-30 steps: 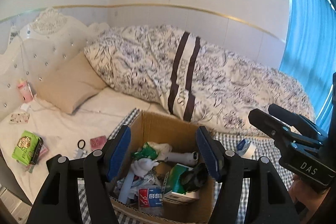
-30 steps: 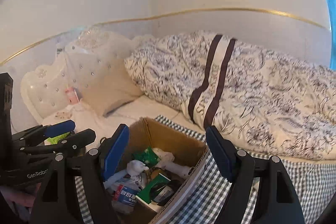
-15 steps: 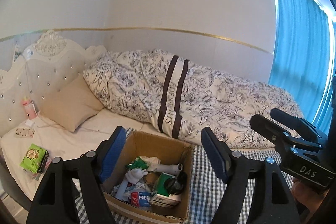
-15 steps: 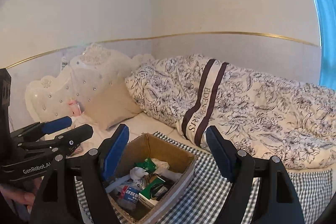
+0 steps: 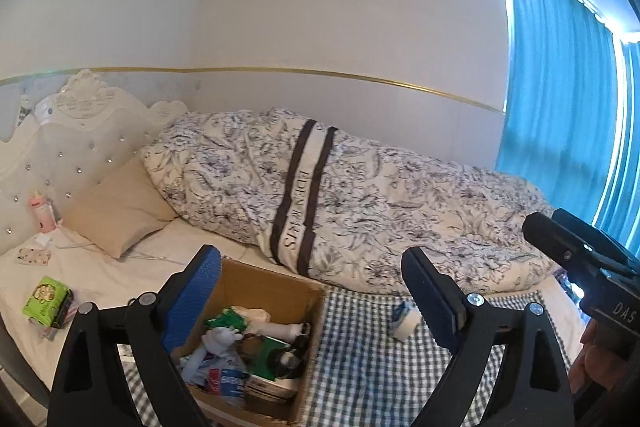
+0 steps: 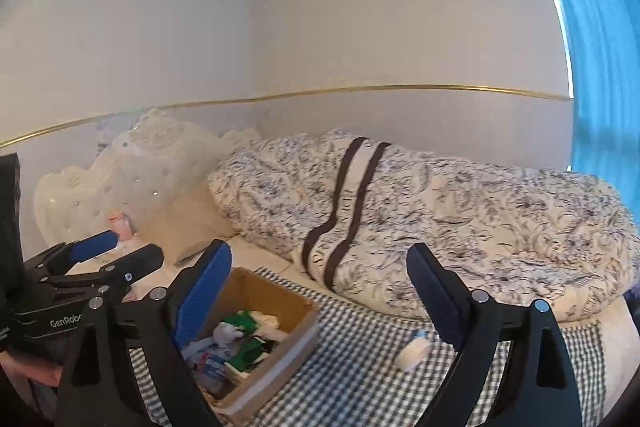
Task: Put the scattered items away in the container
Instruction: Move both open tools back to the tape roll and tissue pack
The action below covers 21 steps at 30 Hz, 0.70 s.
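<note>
Nearest, left gripper spread wide, blue-padded fingers gripping nothing, held in the air above the bed's near edge; right gripper likewise gaping and bare of any load, raised at about the same height just beside it. Below and between the left fingers, cardboard box standing open on a blue-and-white checked cloth at the near edge of the bed, crammed with bits: a green packet, white plush toy, white tube, blue-labelled packet, green-and-white carton. On the cloth, just right of the box and clear of it, a small white roll with blue wrapper lying loose; same roll seen in the right wrist view, tilted on its side. Toward the left near corner of the bed, a green snack pack on the white sheet, well apart from the box. Farther back, a beige pillow leaning at the headboard end, a pink bottle upright beside it against the white tufted headboard, and a small patterned pouch flat on the sheet near that corner. Behind the box, a floral duvet with two dark stripes heaped along the bed's far edge. Beyond, pale wall with gold trim, and blue curtain at the right.
</note>
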Each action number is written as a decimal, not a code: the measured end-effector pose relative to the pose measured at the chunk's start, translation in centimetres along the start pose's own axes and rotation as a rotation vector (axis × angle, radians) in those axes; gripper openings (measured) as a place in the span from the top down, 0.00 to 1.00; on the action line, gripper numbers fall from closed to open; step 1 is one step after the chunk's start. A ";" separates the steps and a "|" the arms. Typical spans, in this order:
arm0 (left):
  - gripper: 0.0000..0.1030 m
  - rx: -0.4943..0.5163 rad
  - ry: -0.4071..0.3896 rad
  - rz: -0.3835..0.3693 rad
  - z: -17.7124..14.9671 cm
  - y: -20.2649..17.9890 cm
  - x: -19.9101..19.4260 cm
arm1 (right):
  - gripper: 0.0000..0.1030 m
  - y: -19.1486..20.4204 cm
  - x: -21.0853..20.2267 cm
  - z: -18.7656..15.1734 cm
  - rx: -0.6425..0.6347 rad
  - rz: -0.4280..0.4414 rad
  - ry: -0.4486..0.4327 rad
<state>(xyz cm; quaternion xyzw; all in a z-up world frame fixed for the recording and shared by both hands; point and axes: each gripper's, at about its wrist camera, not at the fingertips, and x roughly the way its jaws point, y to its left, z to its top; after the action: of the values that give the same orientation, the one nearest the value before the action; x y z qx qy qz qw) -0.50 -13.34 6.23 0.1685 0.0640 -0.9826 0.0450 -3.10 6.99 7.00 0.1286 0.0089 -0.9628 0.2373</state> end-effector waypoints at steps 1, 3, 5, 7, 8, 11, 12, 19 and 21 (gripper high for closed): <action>0.06 0.006 0.001 -0.003 -0.1 -0.4 0.1 | 0.10 -0.6 -0.4 -0.1 0.006 -0.009 -0.004; 0.04 0.014 0.002 -0.011 -0.3 -1.2 0.3 | 0.07 -1.6 -0.9 -0.3 0.012 -0.032 -0.008; 0.03 0.020 0.008 -0.023 -0.5 -2.0 0.7 | 0.06 -2.6 -1.3 -0.5 0.020 -0.053 -0.010; 0.02 0.028 0.015 -0.033 -0.8 -2.7 1.2 | 0.05 -3.6 -1.6 -0.7 0.030 -0.070 -0.011; 0.02 0.032 0.017 -0.037 -0.9 -3.0 1.4 | 0.04 -4.1 -1.6 -0.8 0.033 -0.084 -0.009; 0.00 0.040 0.031 -0.053 -1.5 -4.1 2.3 | 0.03 -5.4 -1.7 -1.2 0.040 -0.133 -0.005; 0.00 0.043 0.037 -0.057 -1.7 -4.4 2.7 | 0.03 -6.0 -1.9 -1.4 0.046 -0.142 -0.003; 0.00 0.050 0.087 -0.091 -3.5 -6.9 6.1 | 0.03 -9.6 -1.3 -2.1 0.081 -0.178 0.024; 0.00 0.054 0.103 -0.102 -4.2 -7.8 7.2 | 0.03 -10.5 -0.9 -2.4 0.086 -0.187 0.033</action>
<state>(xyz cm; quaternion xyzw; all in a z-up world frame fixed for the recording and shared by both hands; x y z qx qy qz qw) -6.79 -5.57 0.76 0.2166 0.0481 -0.9750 -0.0132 -6.57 16.90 4.47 0.1534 -0.0166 -0.9780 0.1405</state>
